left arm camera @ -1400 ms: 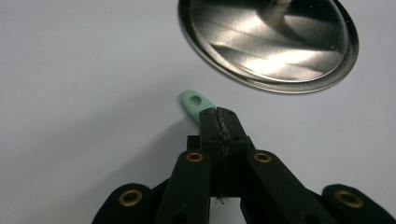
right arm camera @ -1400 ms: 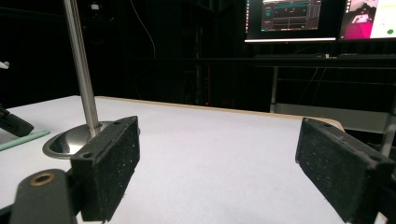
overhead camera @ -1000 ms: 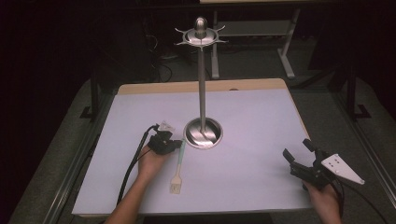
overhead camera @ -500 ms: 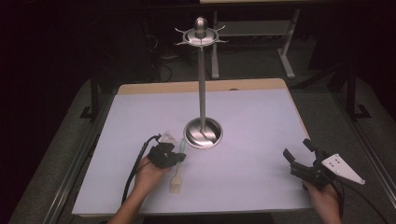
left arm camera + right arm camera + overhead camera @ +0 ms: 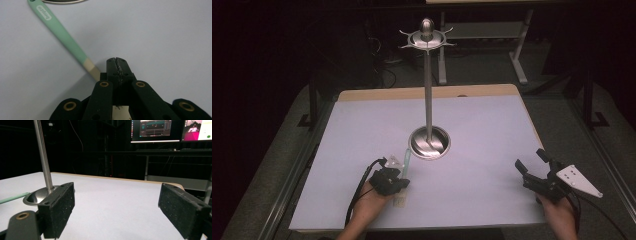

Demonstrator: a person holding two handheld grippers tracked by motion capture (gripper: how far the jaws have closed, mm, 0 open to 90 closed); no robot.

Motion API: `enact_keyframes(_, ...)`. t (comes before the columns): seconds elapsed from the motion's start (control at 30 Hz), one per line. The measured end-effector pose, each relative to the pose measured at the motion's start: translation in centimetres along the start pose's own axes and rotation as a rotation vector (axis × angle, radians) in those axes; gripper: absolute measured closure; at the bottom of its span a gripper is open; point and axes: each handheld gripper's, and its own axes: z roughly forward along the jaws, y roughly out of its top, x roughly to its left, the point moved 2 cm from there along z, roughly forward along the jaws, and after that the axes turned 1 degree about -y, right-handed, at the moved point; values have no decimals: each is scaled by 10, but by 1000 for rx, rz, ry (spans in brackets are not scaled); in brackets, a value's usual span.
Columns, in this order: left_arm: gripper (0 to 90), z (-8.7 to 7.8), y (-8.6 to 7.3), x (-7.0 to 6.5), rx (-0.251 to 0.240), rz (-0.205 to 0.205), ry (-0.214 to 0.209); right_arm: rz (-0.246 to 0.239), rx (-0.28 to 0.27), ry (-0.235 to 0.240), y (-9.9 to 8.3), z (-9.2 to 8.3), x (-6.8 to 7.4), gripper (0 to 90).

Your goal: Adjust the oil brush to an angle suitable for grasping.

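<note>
From the high view, the mint-handled spatula (image 5: 404, 169) lies flat on the desk (image 5: 482, 125), handle tip just short of the steel stand's base (image 5: 429, 143); the left gripper (image 5: 392, 181) sits over its pale end. In the left gripper view the jaws are clenched tight beside the spatula (image 5: 65, 42), holding nothing. It looks light, stiff, a bit slick, so I'd pinch mid-handle. In the right gripper view the right gripper (image 5: 125, 212) is wide open, empty.
</note>
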Motion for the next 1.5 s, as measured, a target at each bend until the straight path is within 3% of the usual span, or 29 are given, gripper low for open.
enact_keyframes(0.2, 899, -1, -1, 0, 26, 10, 33, -1, -1, 1, 0, 0, 0, 131)
enact_keyframes(0.37, 899, -5, -4, 4, 27, -16, 62, 0, -1, 0, 0, 0, 0, 131)
enact_keyframes(0.57, 899, -13, -12, 15, 39, -14, 110, 2, -1, 0, 0, 0, 0, 131)
enact_keyframes(0.83, 899, -25, -24, 31, 33, -47, 161, 1, 0, -1, 0, 0, 0, 131)
enact_keyframes(1.2, 899, -31, -28, 46, 43, -54, 243, 2, 1, -1, 0, 0, 0, 131)
enact_keyframes(1.3, 899, -32, -29, 48, 31, -59, 231, -1, 1, 0, 0, 0, 0, 131)
enact_keyframes(1.5, 899, -37, -29, 50, -4, -71, 160, -5, 2, 0, 0, 0, 0, 131)
